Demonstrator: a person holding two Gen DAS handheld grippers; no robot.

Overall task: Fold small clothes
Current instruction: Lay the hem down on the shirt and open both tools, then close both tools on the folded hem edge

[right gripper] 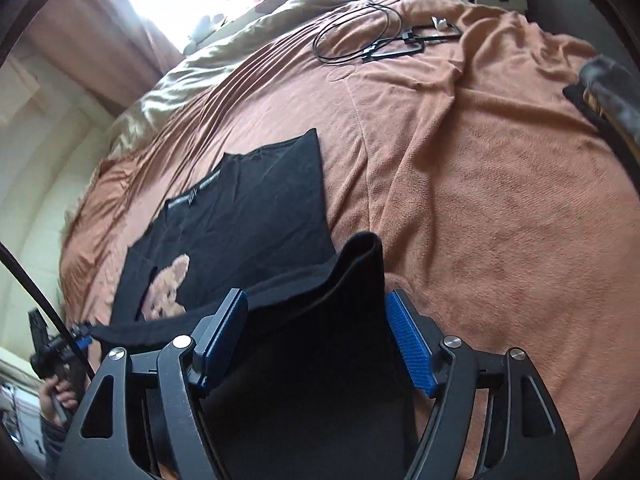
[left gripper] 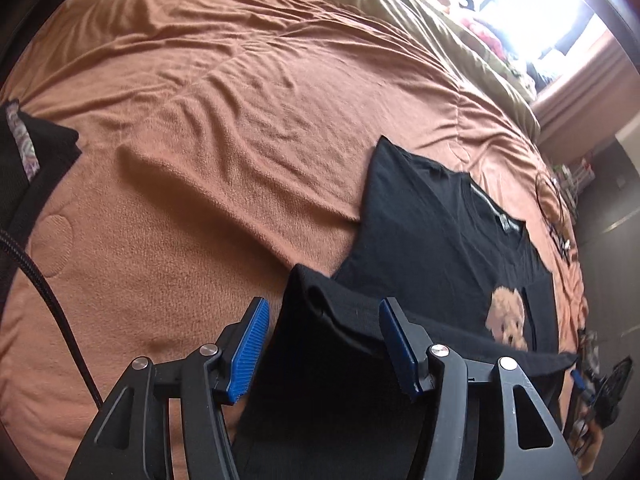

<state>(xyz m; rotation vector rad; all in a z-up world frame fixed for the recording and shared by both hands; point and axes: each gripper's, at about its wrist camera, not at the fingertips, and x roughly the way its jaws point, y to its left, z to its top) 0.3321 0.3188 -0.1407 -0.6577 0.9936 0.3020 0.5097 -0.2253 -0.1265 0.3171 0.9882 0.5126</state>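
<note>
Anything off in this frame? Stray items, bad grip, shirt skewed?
The grips look odd: both grippers, left and right, stand wide open, the black T-shirt's raised hem draped between the fingers, not pinched. Stray black cables lie on the orange blanket, far from the shirt.

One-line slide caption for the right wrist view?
Open right gripper straddling the lifted hem of a black teddy-bear T-shirt spread on an orange blanket.
</note>
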